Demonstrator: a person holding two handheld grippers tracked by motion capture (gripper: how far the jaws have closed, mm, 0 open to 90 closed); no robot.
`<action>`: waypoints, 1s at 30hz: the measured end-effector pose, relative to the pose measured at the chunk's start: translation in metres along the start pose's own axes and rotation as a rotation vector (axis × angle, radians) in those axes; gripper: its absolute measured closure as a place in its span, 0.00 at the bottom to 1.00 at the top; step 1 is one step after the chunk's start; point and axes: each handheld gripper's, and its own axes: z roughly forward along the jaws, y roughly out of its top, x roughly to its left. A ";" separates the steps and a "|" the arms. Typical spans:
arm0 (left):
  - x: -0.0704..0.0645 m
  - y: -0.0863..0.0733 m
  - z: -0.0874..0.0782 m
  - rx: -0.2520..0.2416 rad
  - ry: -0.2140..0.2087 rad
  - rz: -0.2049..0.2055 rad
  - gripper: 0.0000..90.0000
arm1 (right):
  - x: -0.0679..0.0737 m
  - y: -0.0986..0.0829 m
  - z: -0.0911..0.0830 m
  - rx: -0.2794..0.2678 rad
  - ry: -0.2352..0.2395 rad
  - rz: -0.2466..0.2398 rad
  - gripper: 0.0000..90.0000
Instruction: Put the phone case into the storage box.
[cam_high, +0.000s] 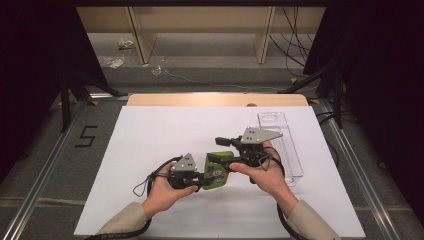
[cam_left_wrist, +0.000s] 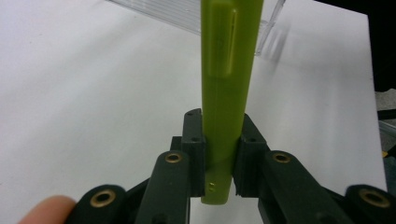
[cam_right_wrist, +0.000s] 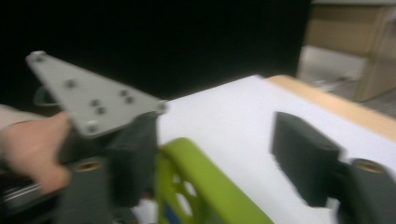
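A flat lime-green plastic piece (cam_high: 218, 170) with a colourful label is held just above the white sheet at mid-table. My left gripper (cam_high: 202, 175) is shut on its left end. In the left gripper view the piece (cam_left_wrist: 226, 93) stands edge-on, clamped between the pads of my left gripper (cam_left_wrist: 220, 128). My right gripper (cam_high: 227, 151) reaches in from the right with its jaws spread around the piece's far end. In the blurred right gripper view the green piece (cam_right_wrist: 196, 186) lies between the wide-apart jaws of my right gripper (cam_right_wrist: 219, 154), close to the left pad (cam_right_wrist: 133, 158).
A clear plastic tray (cam_high: 282, 145) lies on the white sheet (cam_high: 160, 130) to the right of my hands, and its ribbed edge (cam_left_wrist: 187, 11) shows beyond the green piece. The wooden table edge (cam_high: 215, 100) runs along the back. Cables trail toward my sleeves.
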 end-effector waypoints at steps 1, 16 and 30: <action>0.001 0.000 0.000 -0.004 0.011 -0.007 0.86 | -0.001 0.000 -0.001 -0.013 -0.028 -0.004 0.31; 0.010 -0.002 -0.008 -0.059 0.139 -0.091 0.86 | -0.008 -0.011 -0.003 -0.071 -0.132 0.054 0.21; 0.017 -0.004 -0.013 -0.098 0.213 -0.140 0.86 | -0.009 -0.017 -0.003 -0.081 -0.221 0.049 0.16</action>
